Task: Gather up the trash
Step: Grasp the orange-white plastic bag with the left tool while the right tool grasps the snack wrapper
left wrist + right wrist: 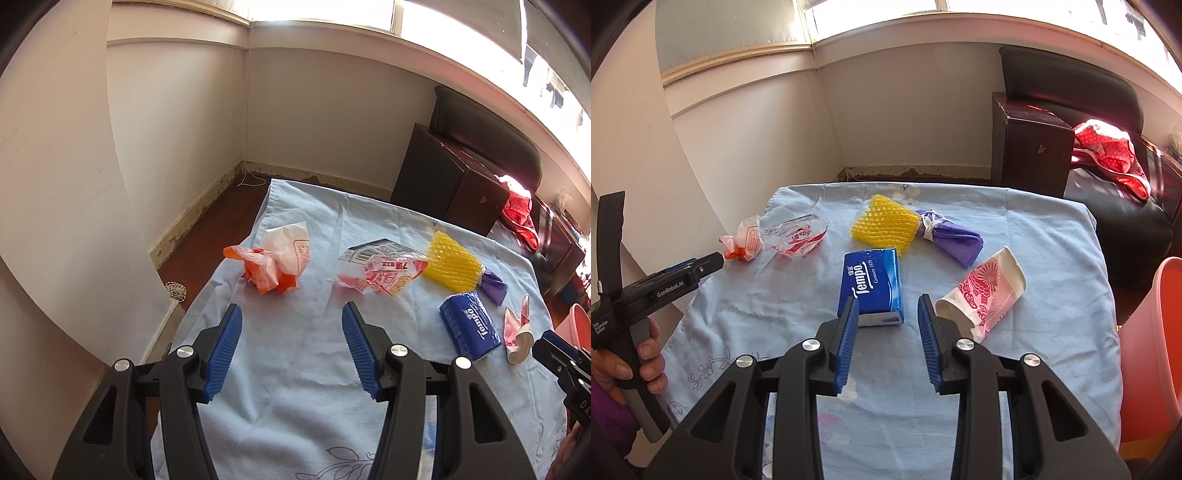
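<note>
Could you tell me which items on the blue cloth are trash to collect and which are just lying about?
Trash: orange-white plastic bag; clear red wrapper; crushed paper cup.
Probably just lying about: Tempo tissue pack; yellow foam net; purple cloth.

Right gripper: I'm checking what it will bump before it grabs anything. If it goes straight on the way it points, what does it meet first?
Most likely the blue tissue pack, which lies just past the right gripper. The flattened paper cup sits off to the side. Depth is hard to judge.
</note>
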Tool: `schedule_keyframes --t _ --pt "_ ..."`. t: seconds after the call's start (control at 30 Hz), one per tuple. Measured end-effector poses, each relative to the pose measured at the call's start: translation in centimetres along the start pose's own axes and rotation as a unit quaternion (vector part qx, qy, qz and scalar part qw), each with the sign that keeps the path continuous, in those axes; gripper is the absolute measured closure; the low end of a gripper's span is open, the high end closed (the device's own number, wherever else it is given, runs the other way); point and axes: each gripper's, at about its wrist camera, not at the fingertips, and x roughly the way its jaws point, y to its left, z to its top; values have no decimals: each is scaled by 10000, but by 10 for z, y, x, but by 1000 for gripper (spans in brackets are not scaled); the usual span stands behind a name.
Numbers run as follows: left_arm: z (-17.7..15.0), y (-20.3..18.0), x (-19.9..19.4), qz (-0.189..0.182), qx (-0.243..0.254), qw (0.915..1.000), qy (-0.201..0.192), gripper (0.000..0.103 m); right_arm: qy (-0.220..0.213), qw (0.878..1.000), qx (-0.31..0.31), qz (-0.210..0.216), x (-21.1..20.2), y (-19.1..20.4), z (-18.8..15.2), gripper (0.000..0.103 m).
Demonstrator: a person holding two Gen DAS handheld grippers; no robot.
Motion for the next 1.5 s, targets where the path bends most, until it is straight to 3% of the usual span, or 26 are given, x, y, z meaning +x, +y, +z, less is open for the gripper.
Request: schedule_keyframes --t 0.37,0.73,0.83,1.07,1.4,1.5 --pt "31 12 42 132 -120 9998 88 45 78 9999 -36 114 9 3 3 69" --pt "30 -4 90 444 169 9978 468 46 49 9967 -563 591 27 34 32 69" --pt "30 -5 93 489 177 9977 435 52 83 9951 -666 726 39 44 44 69" --pt "31 4 94 343 1 9988 358 58 423 9905 -884 968 81 61 67 69" --pt "31 6 93 258 -44 9990 362 59 1126 9847 -1043 821 143 71 81 69" --pt "31 6 94 242 -51 9990 362 59 1316 9820 -969 944 155 71 80 69"
